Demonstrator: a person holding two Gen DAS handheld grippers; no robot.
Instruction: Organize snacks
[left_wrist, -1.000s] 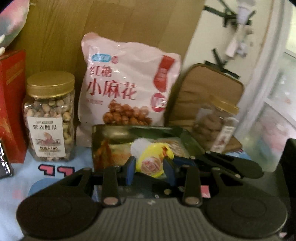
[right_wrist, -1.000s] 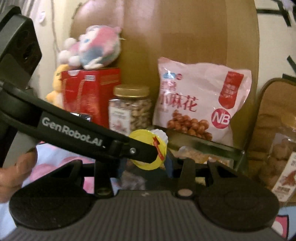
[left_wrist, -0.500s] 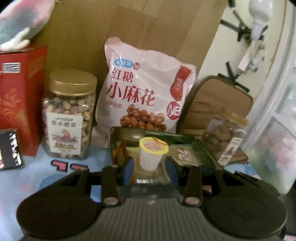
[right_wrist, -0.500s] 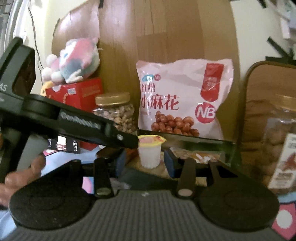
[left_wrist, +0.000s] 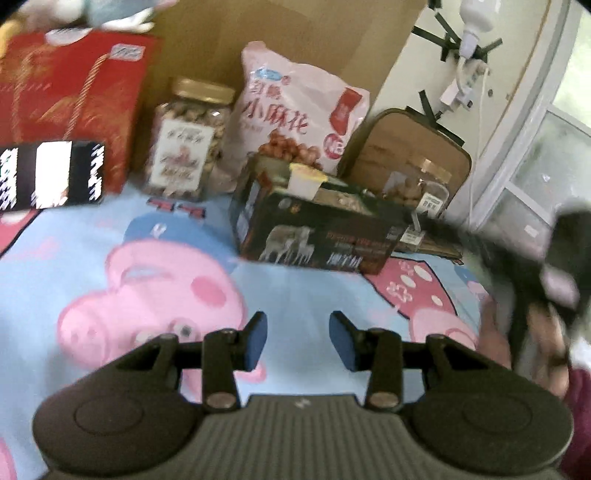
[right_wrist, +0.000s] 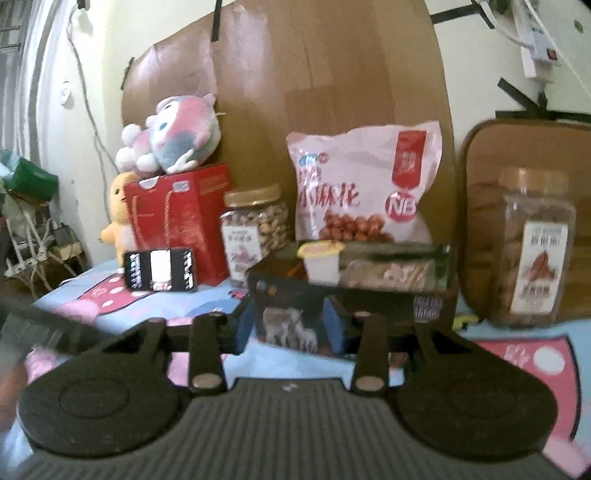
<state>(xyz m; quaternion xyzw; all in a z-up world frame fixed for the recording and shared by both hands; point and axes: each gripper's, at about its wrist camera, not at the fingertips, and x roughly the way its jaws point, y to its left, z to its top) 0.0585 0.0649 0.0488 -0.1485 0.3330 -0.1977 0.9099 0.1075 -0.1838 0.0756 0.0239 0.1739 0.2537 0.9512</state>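
Blue cartoon-pig cloth (left_wrist: 303, 291) covers the surface, with a wood board (right_wrist: 332, 92) leaning on the pale wall behind. Nearest in the left wrist view, the left gripper (left_wrist: 298, 341) hangs over bare cloth, its blue pads spread apart and nothing between them. At that view's right edge a blurred hand and dark tool body show; no more can be told of them. In the right wrist view the right gripper (right_wrist: 291, 326) is likewise released, its pads wide apart just in front of the black box (right_wrist: 332, 306).

That open-topped box (left_wrist: 317, 236) lies on the cloth beyond both grippers. A small white cup (right_wrist: 321, 260) with a yellow lid stands upright in its left end; the same cup (left_wrist: 306, 181) shows in the left view. Pale packets (right_wrist: 388, 271) fill the rest of the box.

Farther back, left to right: a striped black-and-white card (right_wrist: 159, 269) leaning on a red box (right_wrist: 184, 218), a gold-lidded nut jar (right_wrist: 255, 229), a pink snack bag (right_wrist: 365, 188), and another jar (right_wrist: 532, 247) before a brown case (right_wrist: 524, 144). Plush toys (right_wrist: 173, 136) rest on the red box.
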